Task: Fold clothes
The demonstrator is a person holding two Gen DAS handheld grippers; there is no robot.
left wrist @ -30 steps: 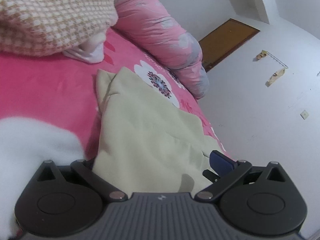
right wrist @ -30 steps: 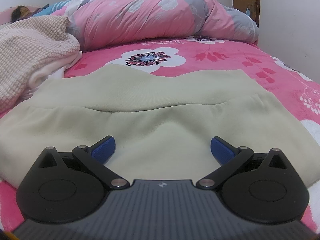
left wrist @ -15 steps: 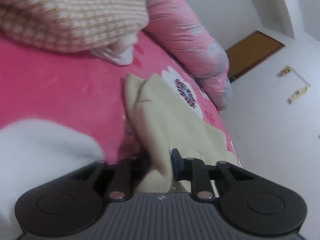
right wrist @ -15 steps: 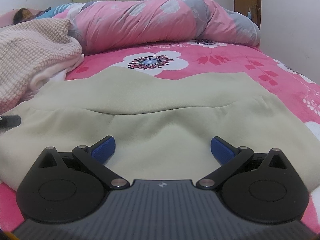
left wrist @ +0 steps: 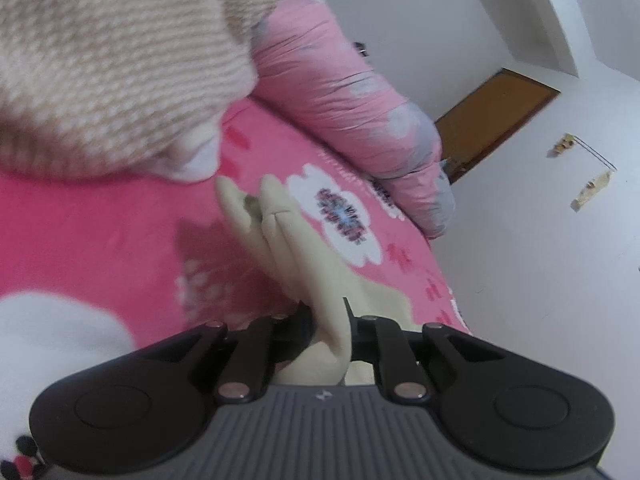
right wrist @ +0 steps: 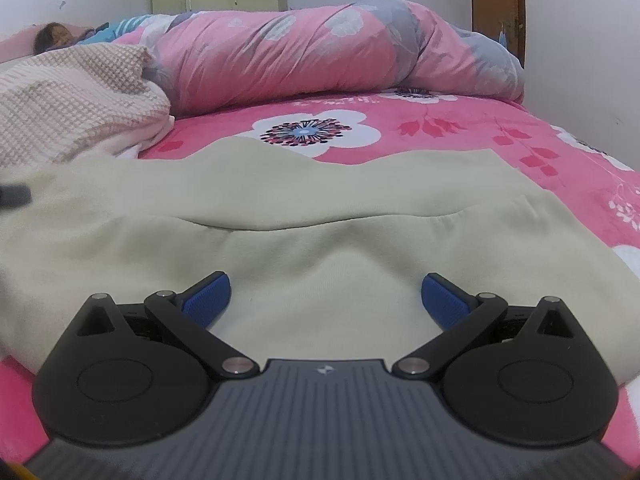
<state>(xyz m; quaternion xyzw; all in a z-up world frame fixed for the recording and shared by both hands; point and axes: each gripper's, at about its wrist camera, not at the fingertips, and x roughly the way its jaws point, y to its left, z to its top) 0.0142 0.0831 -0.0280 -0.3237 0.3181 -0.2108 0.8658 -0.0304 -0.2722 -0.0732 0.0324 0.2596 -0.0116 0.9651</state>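
A pale beige garment (right wrist: 304, 216) lies spread on the pink flowered bed (right wrist: 460, 128). My left gripper (left wrist: 329, 320) is shut on the garment's edge (left wrist: 288, 240) and lifts it off the bed, so the cloth hangs in a narrow fold. My right gripper (right wrist: 325, 294) is open and empty, low over the near part of the garment, with its blue pads (right wrist: 208, 294) apart. The dark tip of the left gripper (right wrist: 14, 194) shows at the far left of the right wrist view.
A rolled pink quilt (right wrist: 320, 52) lies across the far side of the bed. A beige checked blanket (right wrist: 68, 108) is piled at the left. A white wall (left wrist: 540, 260) borders the bed on the right, with a brown door (left wrist: 492, 112) beyond.
My left gripper closed on the garment's edge and raised it, pulling the cloth up into a narrow fold. My right gripper stayed open and lowered slightly over the garment.
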